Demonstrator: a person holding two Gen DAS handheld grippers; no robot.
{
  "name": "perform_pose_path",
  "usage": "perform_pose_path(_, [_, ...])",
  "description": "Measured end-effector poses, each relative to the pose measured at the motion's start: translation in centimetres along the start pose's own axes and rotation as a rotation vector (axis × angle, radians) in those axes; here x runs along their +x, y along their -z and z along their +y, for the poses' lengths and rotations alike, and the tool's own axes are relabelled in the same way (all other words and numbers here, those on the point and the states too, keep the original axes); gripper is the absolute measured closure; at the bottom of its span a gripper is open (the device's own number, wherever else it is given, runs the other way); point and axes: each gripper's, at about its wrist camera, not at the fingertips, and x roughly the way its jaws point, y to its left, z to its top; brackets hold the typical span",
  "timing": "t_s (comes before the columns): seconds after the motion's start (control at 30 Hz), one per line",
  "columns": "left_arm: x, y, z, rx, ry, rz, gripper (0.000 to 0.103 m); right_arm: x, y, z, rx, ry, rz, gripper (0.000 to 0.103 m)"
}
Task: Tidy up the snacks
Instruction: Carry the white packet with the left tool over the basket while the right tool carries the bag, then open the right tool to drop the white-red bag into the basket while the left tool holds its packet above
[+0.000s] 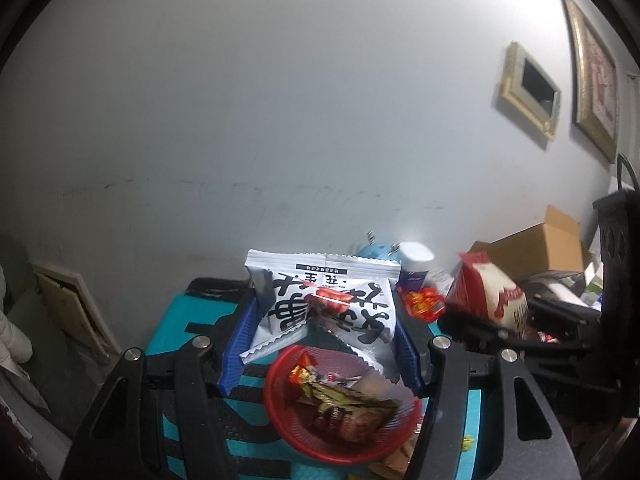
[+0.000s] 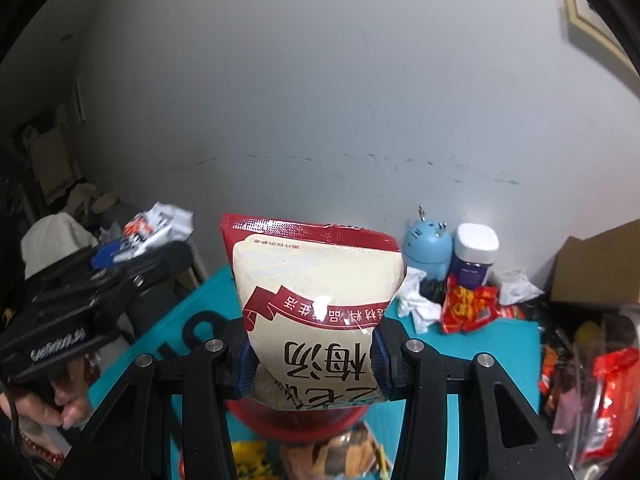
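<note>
Over the teal mat (image 1: 188,320), I have a snack pack clamped in each tool, both carried in the air near the red basket (image 1: 280,420). My left gripper (image 1: 320,344) is closed on a white-and-grey packet (image 1: 320,300) with big black characters, its blue pads pressed against the two side edges; the packet hangs just above the far rim of the basket. My right gripper (image 2: 310,356) is closed on a cream pouch (image 2: 316,280) with a dark red top band, squeezed at its lower part, and in the right wrist view the basket's red rim shows just under it.

I judge the job is partly done. The basket already holds several wrapped pieces: a red-and-gold one, a greenish one and some darker ones I cannot make out. The two packs I hold are not yet in it.

What is left, as far as I can see: a small orange-red snack bag (image 2: 468,308) lies on the mat near the blue figurine (image 2: 426,246) and the white-capped bottle (image 2: 476,256). More red wrappers (image 2: 612,384) sit off the mat at the right edge. Some crumpled white paper (image 2: 416,304) lies there too, which I take for litter, not snacks.
</note>
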Motion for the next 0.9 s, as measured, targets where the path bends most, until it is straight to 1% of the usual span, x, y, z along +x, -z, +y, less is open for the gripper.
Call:
perform_pose_path(0.1, [1.3, 0.2, 0.6, -0.014, -0.018, 0.02, 0.043, 2.0, 0.0, -0.6, 0.018, 0.005, -0.004, 0.058])
perform_pose_path(0.23, [2.8, 0.5, 1.3, -0.018, -0.045, 0.032, 0.043, 4.4, 0.5, -1.2, 0.039, -0.019, -0.003, 0.057])
perform_pose_path(0.27, [3.1, 0.6, 1.4, -0.019, -0.05, 0.036, 0.043, 5.3, 0.7, -1.3, 0.04, -0.022, 0.015, 0.057])
perform_pose_path(0.43, [4.8, 1.4, 1.4, -0.016, -0.049, 0.055, 0.043, 7.8, 1.7, -1.5, 0.043, -0.012, 0.048, 0.057])
perform_pose_path(0.57, [5.9, 1.9, 1.4, -0.01, -0.061, 0.075, 0.043, 9.2, 2.2, -1.5, 0.055, -0.01, 0.07, 0.056])
perform_pose_path(0.67, [6.6, 2.2, 1.8, -0.016, -0.066, 0.089, 0.043, 10.2, 2.6, -1.0, 0.04, -0.011, 0.098, 0.056])
perform_pose_path(0.7, [6.6, 2.3, 1.9, -0.019, -0.067, 0.093, 0.043, 10.5, 2.7, -0.9, 0.034, -0.021, 0.111, 0.054])
perform_pose_path(0.8, [6.8, 2.5, 2.4, -0.029, -0.061, 0.101, 0.043, 11.0, 2.7, -0.7, 0.023, -0.039, 0.149, 0.037])
perform_pose_path(0.9, [7.1, 2.6, 2.4, -0.039, -0.054, 0.11, 0.043, 10.4, 2.6, -0.6, 0.013, -0.026, 0.135, 0.035])
